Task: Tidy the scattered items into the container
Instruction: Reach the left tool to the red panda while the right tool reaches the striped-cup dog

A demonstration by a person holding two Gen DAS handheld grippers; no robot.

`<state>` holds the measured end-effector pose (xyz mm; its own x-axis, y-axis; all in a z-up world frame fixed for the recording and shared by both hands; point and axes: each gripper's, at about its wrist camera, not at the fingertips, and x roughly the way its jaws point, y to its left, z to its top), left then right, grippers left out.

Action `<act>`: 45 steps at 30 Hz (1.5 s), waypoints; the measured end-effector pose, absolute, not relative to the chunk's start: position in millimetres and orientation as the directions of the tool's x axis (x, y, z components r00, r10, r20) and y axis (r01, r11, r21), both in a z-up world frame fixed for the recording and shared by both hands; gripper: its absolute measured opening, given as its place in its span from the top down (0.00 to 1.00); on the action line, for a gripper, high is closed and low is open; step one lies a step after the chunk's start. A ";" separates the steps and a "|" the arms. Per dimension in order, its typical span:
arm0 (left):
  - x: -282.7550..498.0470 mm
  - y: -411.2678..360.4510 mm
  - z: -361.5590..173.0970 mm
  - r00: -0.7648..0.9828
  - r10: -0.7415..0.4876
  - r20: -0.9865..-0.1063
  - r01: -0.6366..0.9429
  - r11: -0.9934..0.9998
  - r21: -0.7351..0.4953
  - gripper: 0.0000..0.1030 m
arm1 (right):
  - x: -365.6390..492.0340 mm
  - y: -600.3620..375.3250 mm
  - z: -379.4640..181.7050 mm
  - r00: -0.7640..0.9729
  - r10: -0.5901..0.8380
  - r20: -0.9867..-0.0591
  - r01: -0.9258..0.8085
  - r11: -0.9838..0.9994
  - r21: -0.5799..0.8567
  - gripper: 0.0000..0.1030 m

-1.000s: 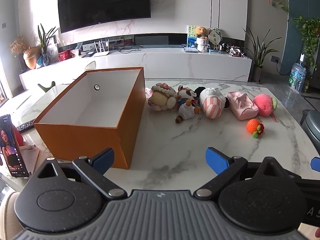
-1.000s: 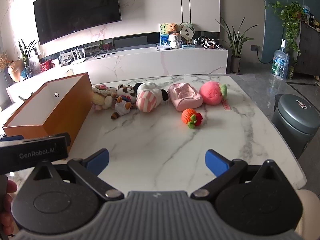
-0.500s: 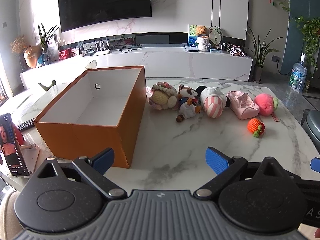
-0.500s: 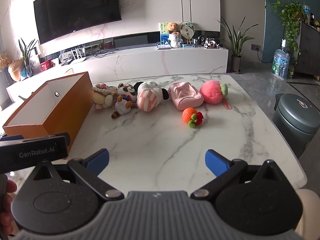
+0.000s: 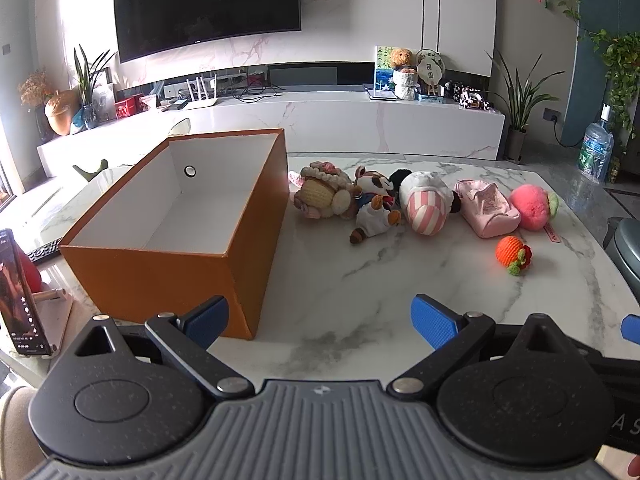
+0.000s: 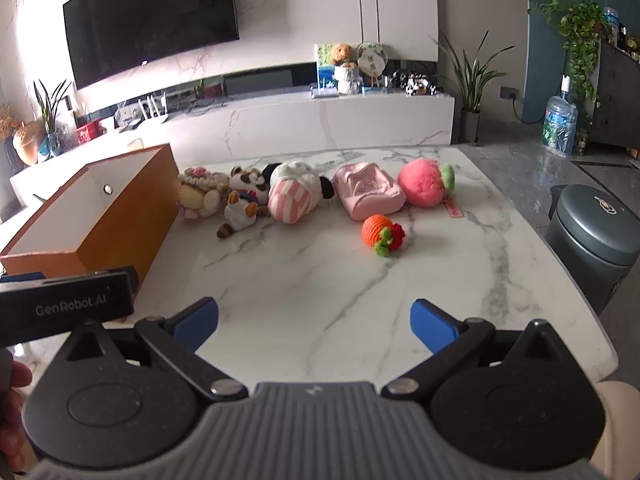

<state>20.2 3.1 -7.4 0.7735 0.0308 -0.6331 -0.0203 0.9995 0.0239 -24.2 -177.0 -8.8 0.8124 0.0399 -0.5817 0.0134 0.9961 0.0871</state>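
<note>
An open orange box (image 5: 168,276) with a white inside stands empty at the left of the marble table; it also shows in the right wrist view (image 6: 120,220). Soft toys lie in a row right of it: a crocheted doll (image 5: 320,196), a small calico plush (image 5: 374,212), a pink-striped plush (image 5: 426,208), a pink pouch (image 5: 486,208), a pink peach plush (image 5: 534,208) and a small orange crochet fruit (image 5: 512,254). My left gripper (image 5: 320,320) is open and empty near the box's front corner. My right gripper (image 6: 314,322) is open and empty, well short of the orange fruit (image 6: 380,234).
A phone on a stand (image 5: 18,292) is at the table's left edge. A grey bin (image 6: 596,244) stands off the table's right side. A white TV console (image 5: 360,120) runs behind the table. The left gripper's body (image 6: 64,304) is beside my right gripper.
Both grippers have moved slightly forward toward the toys, the right one more. Their jaws stay open. Nothing on the table has moved.
</note>
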 end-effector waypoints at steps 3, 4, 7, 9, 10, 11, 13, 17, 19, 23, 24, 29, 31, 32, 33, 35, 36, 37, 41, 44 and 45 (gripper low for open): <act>28.7 1.3 -9.1 0.769 0.013 -0.639 -0.007 1.000 0.012 0.00 | -21.6 -181.3 -10.0 0.838 0.053 -0.544 0.002 0.995 0.101 0.00; 34.0 0.1 -9.7 0.766 0.013 -0.643 -0.006 1.000 0.013 0.00 | -17.2 -182.0 -10.2 0.831 0.060 -0.553 -0.007 0.995 0.097 0.00; 48.4 -3.5 -10.4 0.758 -0.005 -0.652 0.023 1.000 0.019 0.00 | -3.4 -184.1 -9.9 0.819 0.081 -0.568 -0.047 0.996 0.075 0.00; 61.2 -7.8 -11.0 0.754 -0.018 -0.657 0.040 0.999 0.019 0.00 | 6.9 -185.1 -8.5 0.820 0.069 -0.568 -0.052 0.998 0.045 0.00; 67.3 -9.4 -11.1 0.751 -0.025 -0.660 0.047 0.999 0.016 0.00 | 12.8 -186.0 -7.7 0.821 0.063 -0.567 -0.054 0.998 0.032 0.00; 73.5 -10.9 -11.2 0.748 -0.032 -0.663 0.053 0.999 0.012 0.00 | 20.0 -187.4 -6.9 0.819 0.059 -0.570 -0.053 0.998 0.028 0.01; 90.2 -12.5 -10.6 0.736 -0.048 -0.675 0.064 0.998 -0.001 0.00 | 35.0 -190.5 -5.5 0.815 0.057 -0.576 -0.051 0.998 0.027 0.03; 127.1 -12.1 -7.7 0.718 -0.066 -0.693 0.077 0.997 -0.015 0.09 | 73.1 -189.0 -3.0 0.799 0.077 -0.596 -0.076 0.997 0.027 0.16; 147.4 -10.3 -8.7 0.710 -0.078 -0.700 0.088 0.996 -0.021 0.16 | 92.4 -185.4 -2.4 0.791 0.096 -0.604 -0.095 0.995 0.033 0.19; 187.5 -6.2 -13.6 0.695 -0.094 -0.713 0.108 0.994 -0.026 0.29 | 130.9 -174.5 -3.2 0.781 0.147 -0.607 -0.144 0.988 0.054 0.28; 197.2 -5.1 -15.5 0.692 -0.097 -0.716 0.113 0.993 -0.025 0.33 | 140.4 -171.1 -5.2 0.776 0.161 -0.610 -0.157 0.986 0.061 0.30; 242.1 2.1 -28.9 0.672 -0.107 -0.733 0.118 0.992 -0.036 0.54 | 186.6 -153.0 -16.9 0.751 0.221 -0.623 -0.219 0.972 0.080 0.47; 253.1 0.9 -34.3 0.671 -0.113 -0.732 0.132 0.991 -0.032 0.55 | 202.6 -148.0 -25.4 0.746 0.207 -0.633 -0.214 0.974 0.066 0.50; 256.3 -0.1 -37.4 0.666 -0.135 -0.733 0.145 0.988 -0.050 0.55 | 211.3 -146.3 -30.1 0.743 0.198 -0.639 -0.207 0.976 0.061 0.51; 259.2 -1.2 -40.6 0.660 -0.158 -0.734 0.159 0.985 -0.069 0.56 | 218.8 -146.9 -35.2 0.739 0.192 -0.646 -0.199 0.978 0.063 0.51; 263.4 -3.1 -47.4 0.645 -0.199 -0.738 0.175 0.978 -0.110 0.56 | 232.6 -149.6 -45.8 0.728 0.181 -0.661 -0.183 0.981 0.067 0.54; 264.5 -3.8 -51.0 0.636 -0.216 -0.741 0.177 0.975 -0.132 0.57 | 236.5 -152.5 -50.9 0.720 0.185 -0.669 -0.183 0.980 0.074 0.54; 265.6 -4.6 -54.7 0.626 -0.233 -0.744 0.179 0.972 -0.154 0.58 | 240.4 -155.5 -56.0 0.712 0.188 -0.677 -0.182 0.980 0.081 0.55; 272.5 -7.7 -68.5 0.603 -0.263 -0.753 0.176 0.965 -0.197 0.60 | 252.7 -167.8 -73.8 0.681 0.244 -0.690 -0.189 0.969 0.156 0.45; 277.8 -10.0 -78.8 0.587 -0.286 -0.758 0.173 0.958 -0.228 0.61 | 257.3 -168.3 -82.5 0.665 0.273 -0.695 -0.198 0.962 0.188 0.39; 280.5 -9.7 -82.1 0.588 -0.275 -0.761 0.160 0.961 -0.224 0.61 | 258.4 -168.4 -85.1 0.657 0.285 -0.698 -0.201 0.958 0.202 0.38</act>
<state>280.5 -9.7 -82.1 0.5879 -0.2754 -0.7606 0.1600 0.9613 -0.2244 258.4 -168.4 -85.1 0.6573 0.2852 -0.6976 -0.2012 0.9584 0.2023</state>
